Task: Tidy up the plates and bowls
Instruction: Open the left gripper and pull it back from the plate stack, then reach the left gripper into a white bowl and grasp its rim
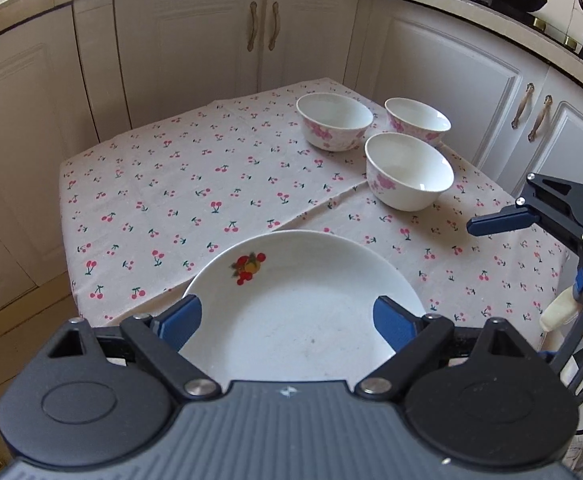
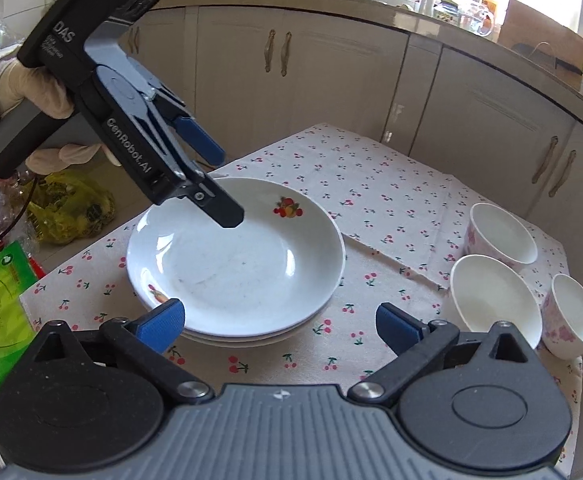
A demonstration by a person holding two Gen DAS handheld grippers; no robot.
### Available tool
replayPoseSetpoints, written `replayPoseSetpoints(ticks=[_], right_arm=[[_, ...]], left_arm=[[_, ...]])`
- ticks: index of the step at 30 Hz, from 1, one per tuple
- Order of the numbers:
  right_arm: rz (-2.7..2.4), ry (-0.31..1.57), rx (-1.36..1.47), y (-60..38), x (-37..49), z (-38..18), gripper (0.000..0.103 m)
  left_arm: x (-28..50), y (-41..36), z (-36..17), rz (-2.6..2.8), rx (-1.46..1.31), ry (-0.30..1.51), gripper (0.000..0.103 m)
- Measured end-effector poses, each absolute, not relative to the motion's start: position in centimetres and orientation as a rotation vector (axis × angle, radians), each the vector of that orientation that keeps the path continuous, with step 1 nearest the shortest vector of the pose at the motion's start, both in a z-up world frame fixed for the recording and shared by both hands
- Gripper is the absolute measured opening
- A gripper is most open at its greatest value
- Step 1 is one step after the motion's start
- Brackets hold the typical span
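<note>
Plate stack: white plates (image 2: 235,264) sit piled at the near-left part of the cherry-print worktop (image 2: 371,184), the top one face up with a fruit motif toward its far rim; at least two more rims show beneath it.
Bowls: three white bowls with pink flowers cluster at the worktop's right side, well apart from the plates: the nearest bowl (image 2: 491,300), one behind it (image 2: 503,236) and one at the right edge (image 2: 571,316). All stand upright and separate, none nested.
Right tongs (image 2: 279,326): jaws spread wide, nothing between the pads. They hover over bare cloth, the plate stack just ahead to the left, the nearest bowl ahead to the right.
Left tongs (image 1: 287,320): jaws partly spread, framing the near rim of the top plate from above; the right wrist view shows them clear of the plate, gripping nothing.
Hand: a pale-gloved hand (image 2: 31,92) holds the left tool's handle.
Key relation: the bowls lie on the right tongs' own side, across the worktop from the left tongs; the right hand is the nearer one to them.
Likely step: plates look gathered; nesting the bowls appears to remain.
Approach: a round bowl offers no long axis, so a rim pinch from above seems called for.
Risk: thin rim, glossy glaze; a slip is possible.
</note>
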State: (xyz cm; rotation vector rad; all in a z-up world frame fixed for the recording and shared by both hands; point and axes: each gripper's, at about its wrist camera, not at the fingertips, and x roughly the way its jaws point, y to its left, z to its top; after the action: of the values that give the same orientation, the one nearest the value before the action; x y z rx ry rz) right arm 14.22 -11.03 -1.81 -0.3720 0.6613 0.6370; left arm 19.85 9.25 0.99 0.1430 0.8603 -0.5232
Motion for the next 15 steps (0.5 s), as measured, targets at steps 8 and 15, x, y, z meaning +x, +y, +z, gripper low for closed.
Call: replayPoseSetpoints(ticks=[8,15], right_arm=[[0.49,0.618,-0.289,-14.6,14.9,-2.0,0.103],[0.419,0.598,-0.269,-17.5,15.6,-2.7,0.103]], left_arm=[[17.6,5.4,1.3,-0.503,0.134,0.793,0.094],[18.1,2.0,1.2,-0.524,0.159,0.811,0.094]])
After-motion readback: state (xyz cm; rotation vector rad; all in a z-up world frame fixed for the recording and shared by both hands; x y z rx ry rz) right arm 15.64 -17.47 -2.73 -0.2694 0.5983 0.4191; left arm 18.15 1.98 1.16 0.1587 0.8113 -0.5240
